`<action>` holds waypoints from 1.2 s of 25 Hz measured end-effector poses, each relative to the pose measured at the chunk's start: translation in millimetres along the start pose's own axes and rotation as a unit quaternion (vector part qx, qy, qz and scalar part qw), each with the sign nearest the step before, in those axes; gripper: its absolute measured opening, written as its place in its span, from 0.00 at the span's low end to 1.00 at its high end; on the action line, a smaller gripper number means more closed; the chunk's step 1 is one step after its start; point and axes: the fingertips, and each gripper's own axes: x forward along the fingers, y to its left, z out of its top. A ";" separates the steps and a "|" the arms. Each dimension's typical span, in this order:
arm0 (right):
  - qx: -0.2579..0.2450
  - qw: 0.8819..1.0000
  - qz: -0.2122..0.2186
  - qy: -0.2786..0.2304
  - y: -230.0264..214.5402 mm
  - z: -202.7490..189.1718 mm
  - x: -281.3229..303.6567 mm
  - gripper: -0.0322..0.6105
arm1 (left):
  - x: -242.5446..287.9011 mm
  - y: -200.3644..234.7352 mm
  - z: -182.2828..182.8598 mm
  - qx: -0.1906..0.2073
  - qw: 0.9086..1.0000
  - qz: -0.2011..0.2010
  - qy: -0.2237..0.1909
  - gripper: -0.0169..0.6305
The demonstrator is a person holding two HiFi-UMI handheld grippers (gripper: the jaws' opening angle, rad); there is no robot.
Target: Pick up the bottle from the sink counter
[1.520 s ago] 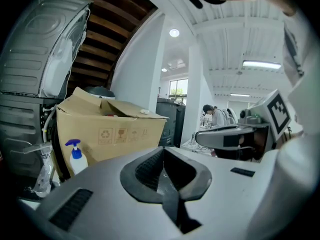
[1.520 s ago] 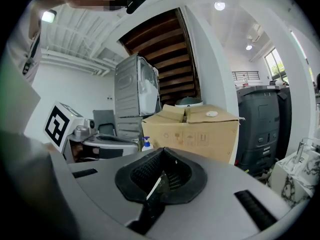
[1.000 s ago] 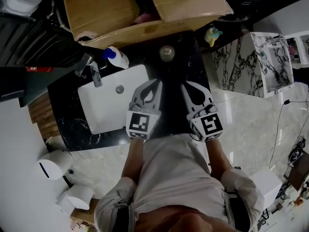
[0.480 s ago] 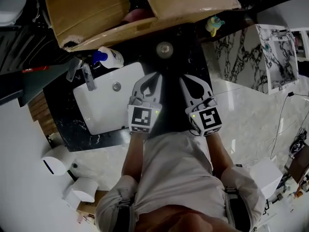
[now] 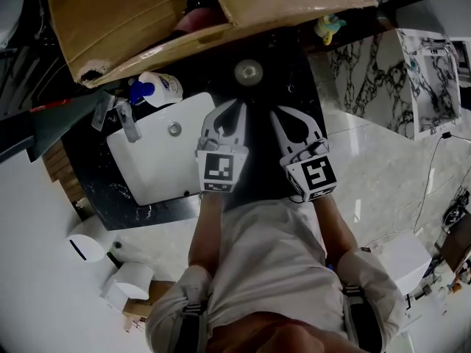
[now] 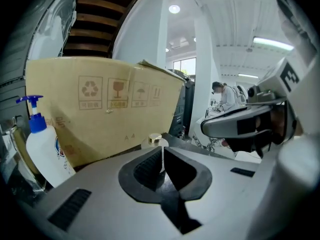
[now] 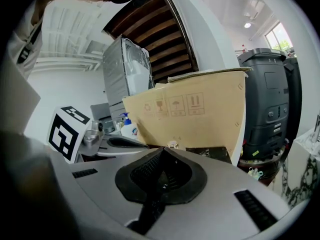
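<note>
A small bottle with a shiny round cap (image 5: 249, 70) stands on the dark counter (image 5: 294, 87), just beyond both grippers. It shows in the left gripper view as the small bottle (image 6: 154, 140) right behind my shut jaws, and in the right gripper view as the small bottle (image 7: 172, 145). A white pump bottle with a blue head (image 5: 154, 88) stands behind the sink, beside the faucet (image 5: 125, 123). My left gripper (image 5: 237, 103) and right gripper (image 5: 274, 111) hover side by side over the counter, both shut and empty.
A white sink basin (image 5: 158, 175) lies left of the grippers. A large open cardboard box (image 5: 132, 13) stands along the counter's back, close behind both bottles. Right of the counter a marbled panel (image 5: 368, 79) rises from the pale floor.
Both grippers have sunk a little toward the counter, side by side, with their jaws shut throughout. The bottles have not moved.
</note>
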 end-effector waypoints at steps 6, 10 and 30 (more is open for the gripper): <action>0.005 1.000 0.003 0.008 -5.2 -9.4 13.3 0.05 | 13.3 5.3 -10.1 -0.001 1.000 -0.003 0.009 0.03; 0.009 1.000 0.006 0.014 -7.4 -15.8 19.6 0.05 | 20.8 7.8 -17.5 -0.001 1.000 -0.004 0.016 0.03; 0.018 0.999 0.008 0.038 -22.6 -36.7 31.9 0.05 | 59.2 14.9 -37.7 0.008 0.998 -0.013 0.055 0.37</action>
